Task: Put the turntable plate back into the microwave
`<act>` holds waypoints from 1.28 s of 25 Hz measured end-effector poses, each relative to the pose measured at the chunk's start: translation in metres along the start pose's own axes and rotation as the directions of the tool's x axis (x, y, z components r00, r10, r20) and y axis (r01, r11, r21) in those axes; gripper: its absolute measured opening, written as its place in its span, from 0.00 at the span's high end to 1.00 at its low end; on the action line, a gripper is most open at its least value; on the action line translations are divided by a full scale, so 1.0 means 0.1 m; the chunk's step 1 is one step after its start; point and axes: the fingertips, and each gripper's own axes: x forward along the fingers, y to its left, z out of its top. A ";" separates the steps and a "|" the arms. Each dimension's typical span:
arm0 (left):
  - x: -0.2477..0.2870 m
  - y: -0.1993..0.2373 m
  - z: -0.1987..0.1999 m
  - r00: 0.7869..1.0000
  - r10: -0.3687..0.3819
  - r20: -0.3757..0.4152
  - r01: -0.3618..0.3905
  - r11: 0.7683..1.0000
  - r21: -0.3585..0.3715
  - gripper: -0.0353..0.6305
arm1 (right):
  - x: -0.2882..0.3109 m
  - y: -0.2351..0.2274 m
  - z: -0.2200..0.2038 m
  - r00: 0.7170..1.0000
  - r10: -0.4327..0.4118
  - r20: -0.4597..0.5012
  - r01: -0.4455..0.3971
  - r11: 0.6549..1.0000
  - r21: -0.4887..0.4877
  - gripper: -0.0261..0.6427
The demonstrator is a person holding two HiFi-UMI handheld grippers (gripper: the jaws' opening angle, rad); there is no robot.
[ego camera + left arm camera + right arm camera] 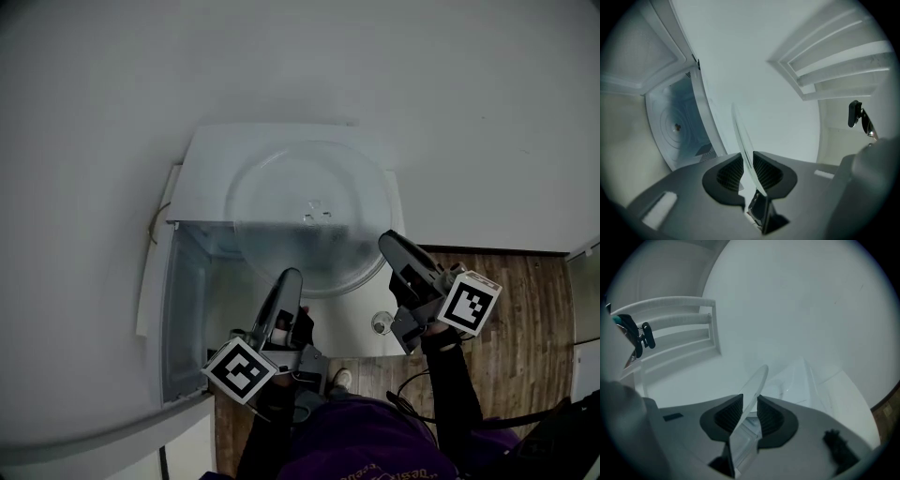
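Note:
I see a clear glass turntable plate [309,211] held level over the white microwave [211,159]. My left gripper [289,278] is shut on its near rim. My right gripper [392,244] is shut on its right rim. The microwave door [152,272] is swung open to the left, and the cavity [211,281] shows below the plate. In the left gripper view the plate's edge [742,138] runs between the pads of the left gripper [746,171], and the cavity floor with its hub [677,126] lies to the left. In the right gripper view the plate's rim [753,390] sits between the ribbed pads of the right gripper [749,416].
A white wall rises behind the microwave. Wooden floor [525,309] lies to the right, with my shoe [342,378] below the microwave's knob [380,323]. A white slatted shelf [675,329] hangs on the wall, also in the left gripper view [843,70].

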 end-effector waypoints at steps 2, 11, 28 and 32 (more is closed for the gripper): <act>-0.09 -0.04 0.04 1.000 0.014 0.023 -0.014 1.000 -0.003 0.84 | 0.03 0.05 -0.05 1.000 0.019 -0.018 -0.019 0.999 0.031 0.81; -0.27 -0.24 0.07 0.990 0.088 0.112 -0.088 0.996 -0.002 0.84 | 0.08 0.19 -0.05 0.991 0.090 -0.101 -0.082 0.993 0.081 0.81; -1.05 -0.19 0.20 0.960 0.113 0.255 -0.123 0.992 0.023 0.84 | 0.21 0.63 -0.61 0.960 0.192 -0.203 -0.184 0.981 0.061 0.81; -1.28 -0.16 0.20 0.948 0.150 0.281 -0.170 0.984 0.050 0.84 | 0.20 0.73 -0.77 0.948 0.229 -0.220 -0.210 0.972 0.105 0.81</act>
